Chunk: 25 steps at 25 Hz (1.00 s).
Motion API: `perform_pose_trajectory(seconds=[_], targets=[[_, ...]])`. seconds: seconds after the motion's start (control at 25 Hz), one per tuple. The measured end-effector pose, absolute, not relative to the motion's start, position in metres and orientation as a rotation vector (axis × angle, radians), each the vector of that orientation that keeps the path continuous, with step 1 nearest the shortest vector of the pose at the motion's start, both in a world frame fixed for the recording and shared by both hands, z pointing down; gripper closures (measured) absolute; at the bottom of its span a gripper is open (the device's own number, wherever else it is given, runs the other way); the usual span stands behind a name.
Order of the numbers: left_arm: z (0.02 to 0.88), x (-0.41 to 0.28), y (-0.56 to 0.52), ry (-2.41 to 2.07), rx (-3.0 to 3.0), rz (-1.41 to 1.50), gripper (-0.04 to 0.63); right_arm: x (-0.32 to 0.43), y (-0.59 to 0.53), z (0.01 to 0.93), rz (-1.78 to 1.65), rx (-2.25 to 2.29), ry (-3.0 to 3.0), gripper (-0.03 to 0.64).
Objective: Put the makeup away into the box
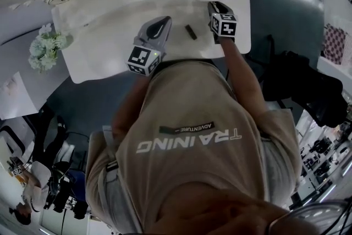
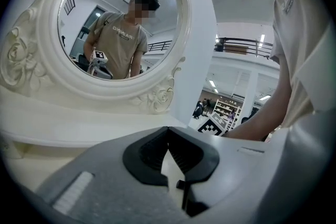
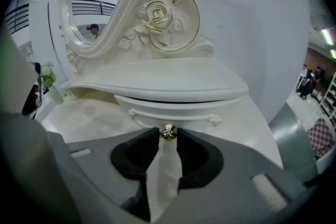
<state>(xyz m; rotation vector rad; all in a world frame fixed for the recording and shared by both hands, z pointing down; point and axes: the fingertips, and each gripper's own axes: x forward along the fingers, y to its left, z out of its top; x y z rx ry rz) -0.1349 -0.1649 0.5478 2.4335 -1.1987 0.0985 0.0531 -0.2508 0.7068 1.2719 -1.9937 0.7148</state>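
Looking down over a person's shoulders at a white dressing table [image 1: 110, 14] with an ornate oval mirror [image 2: 121, 23] at its back edge. The makeup, a small dark stick [image 1: 190, 32], lies loose on the table top about midway between the back and front edges. It sits between the two grippers, nearer the right one, and neither is touching it. It is not yet put away.

The main risk, as I judge it, is at the drawer [image 3: 173, 108] under the mirror's shelf. Its small metal knob [image 3: 168, 132] is caught only at the very tips of the right gripper [image 3: 167, 140]. A pull that runs off-line or too fast could let the rounded knob slip free, or skew the drawer so that it jams. The stick could also roll if either gripper nudges it.

The right gripper's fingers are closed to a narrow gap, with the knob between them and both pads seemingly pressing on it. The left gripper [image 2: 168, 134] hovers in front of the mirror, its fingertips meeting and nothing held between them.
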Motion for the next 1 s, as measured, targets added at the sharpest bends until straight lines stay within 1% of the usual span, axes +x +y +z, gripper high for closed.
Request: perform_pose_trajectory(seconds=[0.24, 0.52, 1.0], targets=[[0.556, -0.142, -0.169, -1.155, 2.442, 0.108, 0.588, 0.050, -0.248, 0.709, 0.730, 1.272, -1.987, 0.505], [0.546, -0.140, -0.165, -1.158, 2.464, 0.117, 0.588, 0.054, -0.238, 0.704, 0.718, 1.277, -1.992, 0.509], [0.530, -0.123, -0.151, -1.169, 2.483, 0.094, 0.588, 0.067, -0.194, 0.701, 0.695, 1.242, -2.005, 0.511]])
